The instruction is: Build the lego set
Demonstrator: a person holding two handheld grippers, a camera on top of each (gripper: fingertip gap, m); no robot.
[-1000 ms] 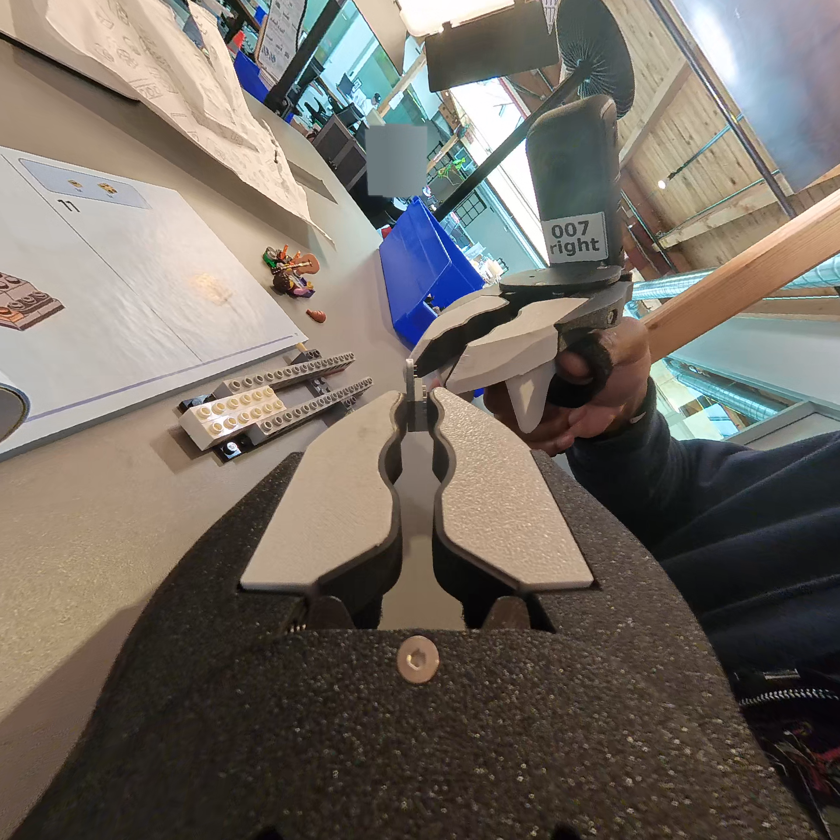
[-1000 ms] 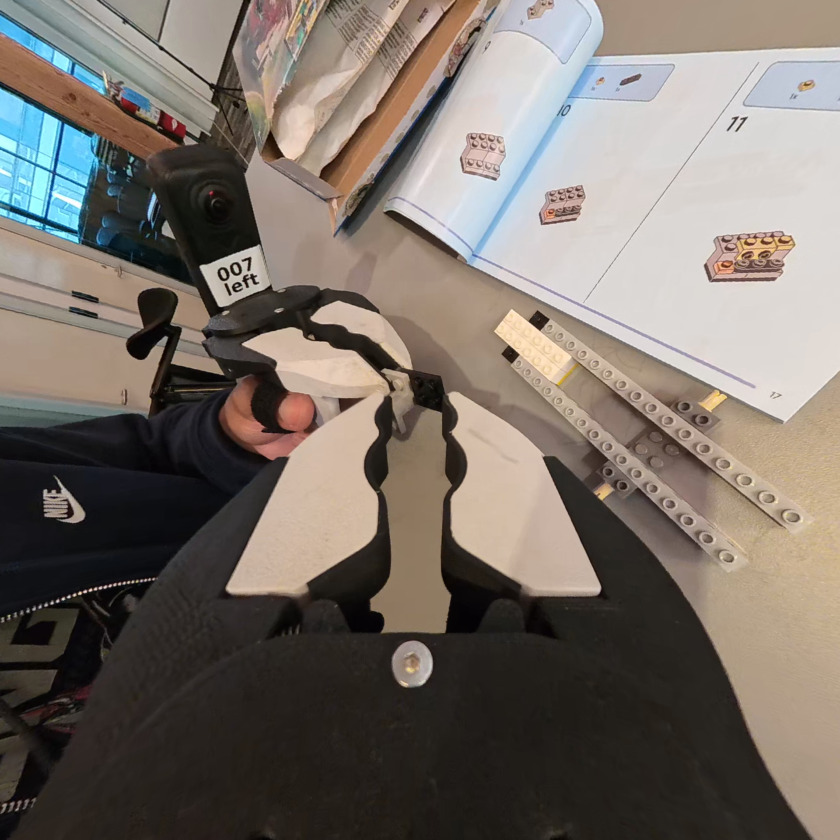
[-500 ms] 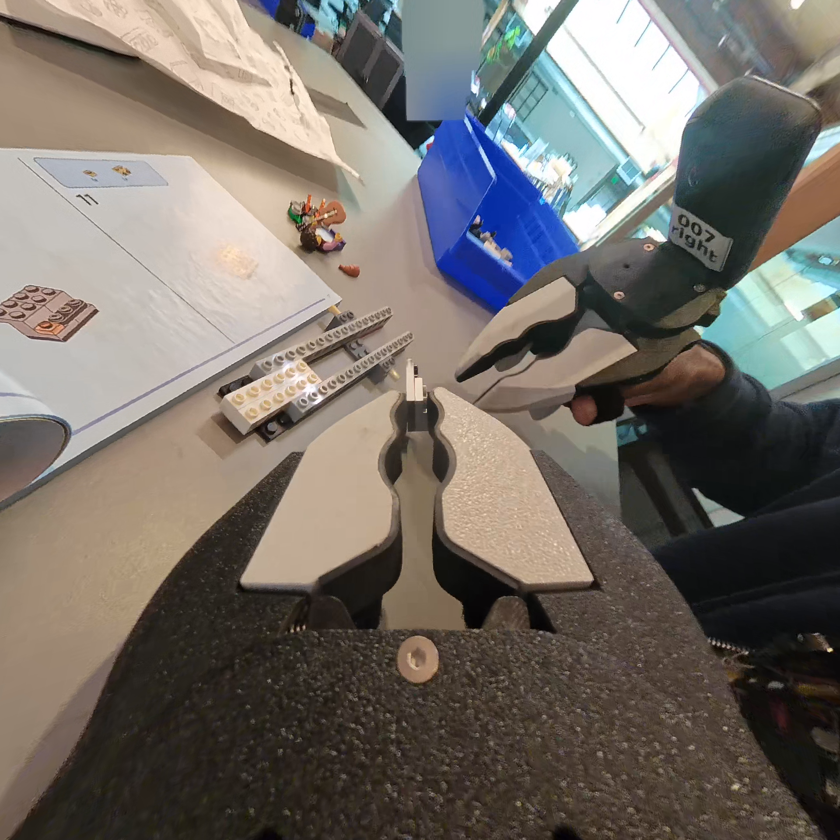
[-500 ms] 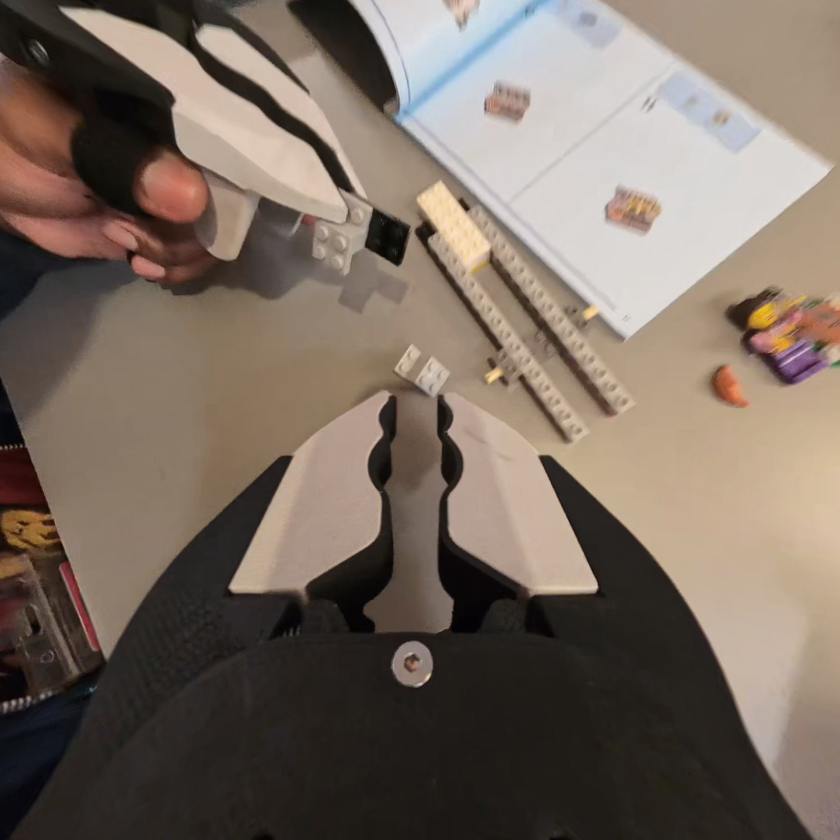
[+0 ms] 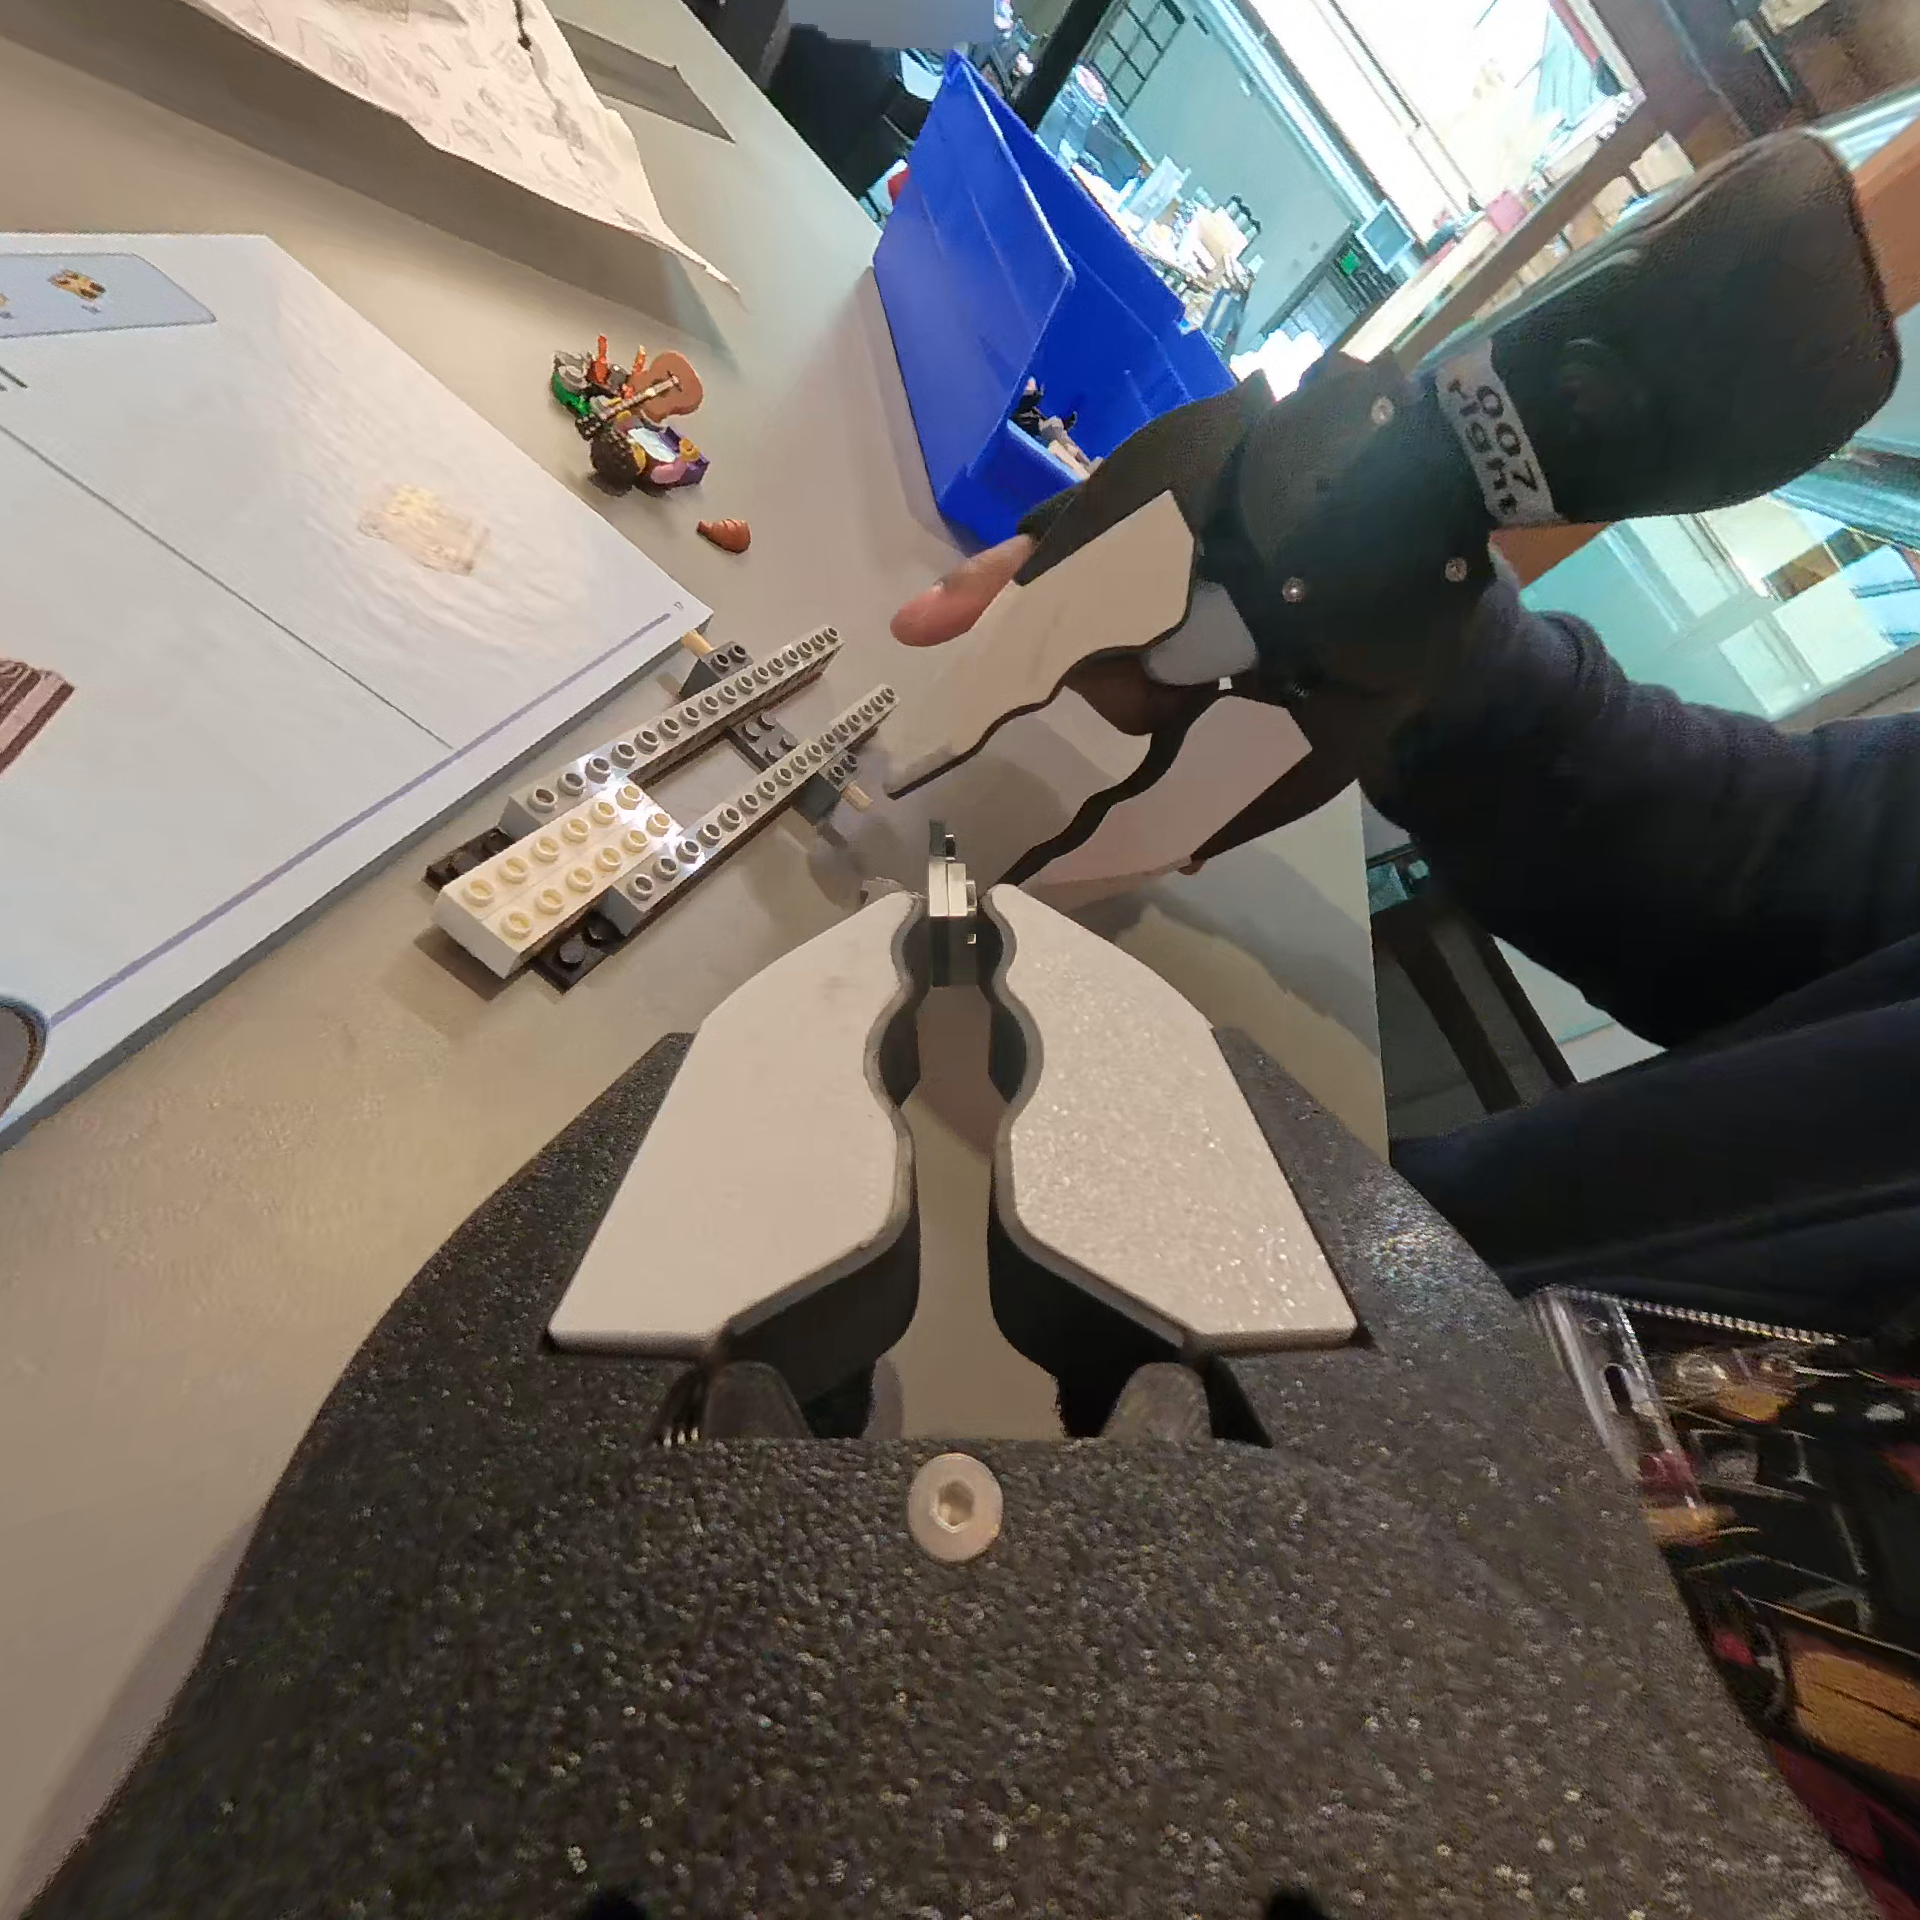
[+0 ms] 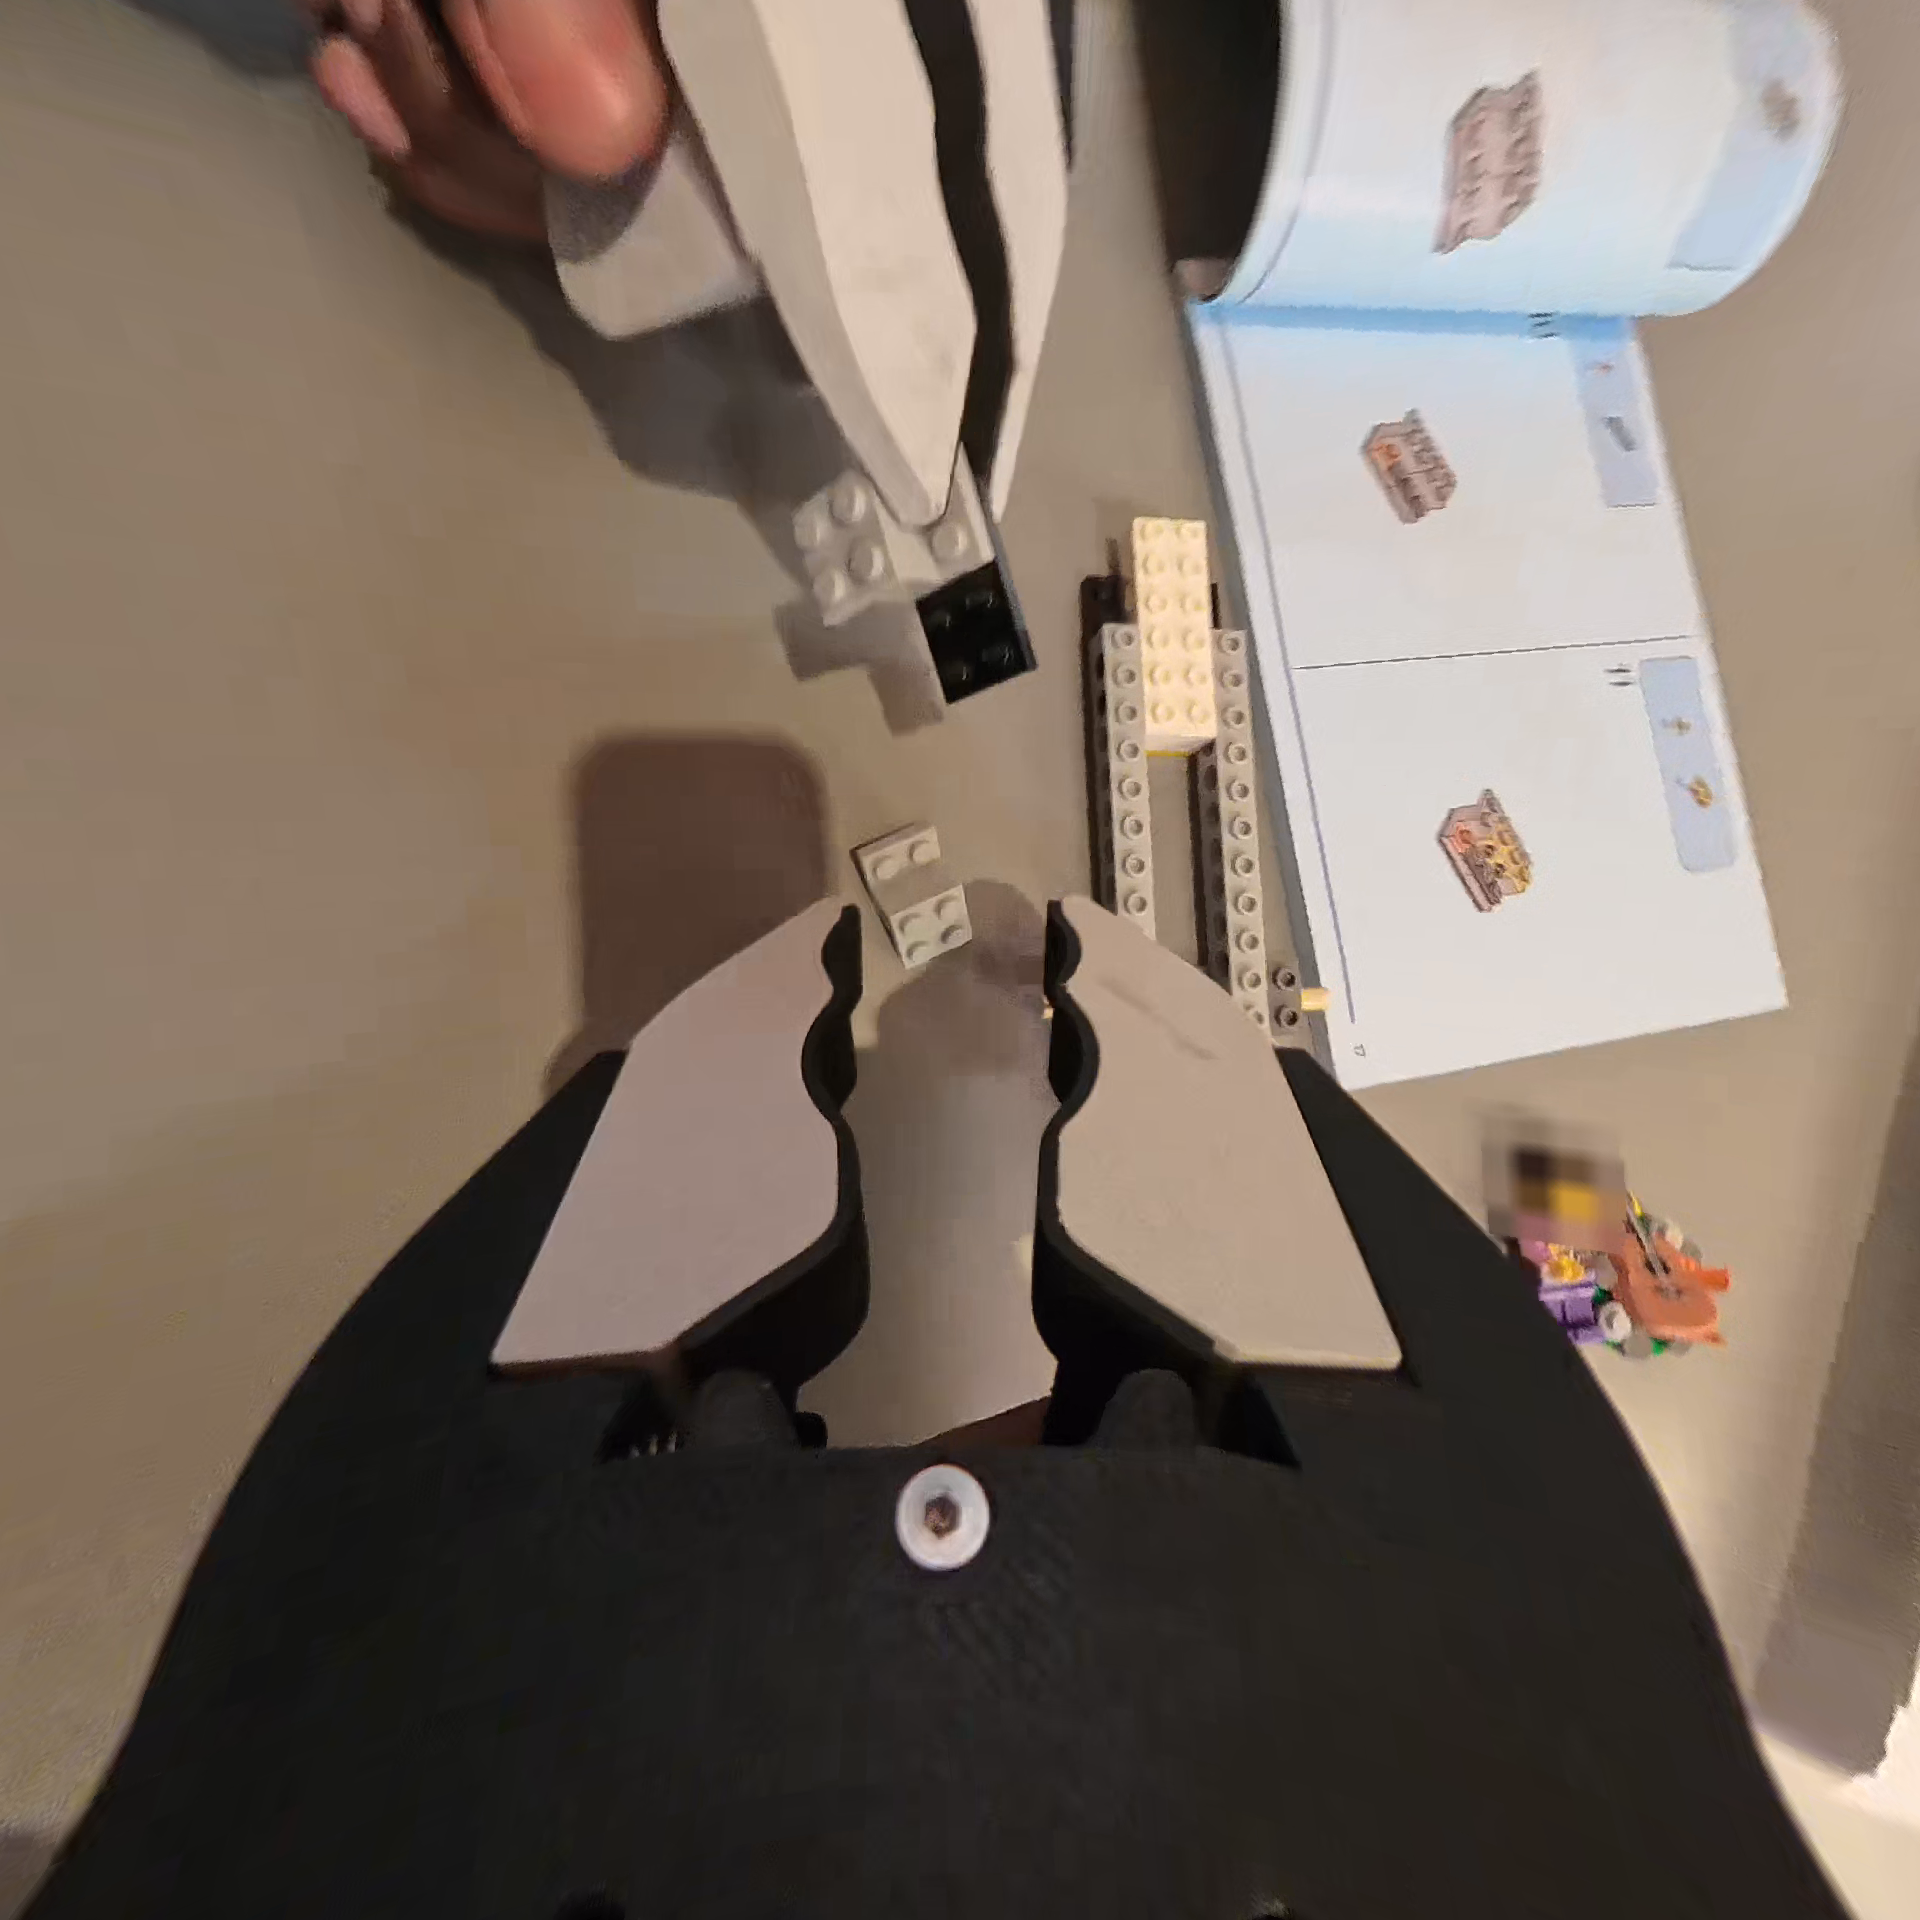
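My left gripper (image 5: 951, 914) is shut on a small grey and black brick assembly (image 5: 951, 904), held edge-on above the table. The right wrist view shows it as a light grey plate joined to a black plate (image 6: 914, 592) at the tips of the left gripper (image 6: 961, 488). My right gripper (image 6: 951, 925) is open and holds nothing. It hovers just above a small light grey bracket brick (image 6: 914, 894) that lies on the table. In the left wrist view my right gripper (image 5: 956, 805) points down at the table beside a long grey beam frame (image 5: 665, 790).
The beam frame with a white brick (image 6: 1174, 748) lies beside an open instruction booklet (image 6: 1507, 727). A small colourful figure build (image 5: 634, 416) and an orange piece (image 5: 724, 532) lie farther back. A blue bin (image 5: 1018, 312) stands at the table's far side. Table edge is at right. The tips of one gripper are about 6 cm away from the tips of the other.
My right gripper drew back from the assembly in my left gripper, swung down over the table and opened wider above the loose grey bracket brick. My left gripper kept its hold.
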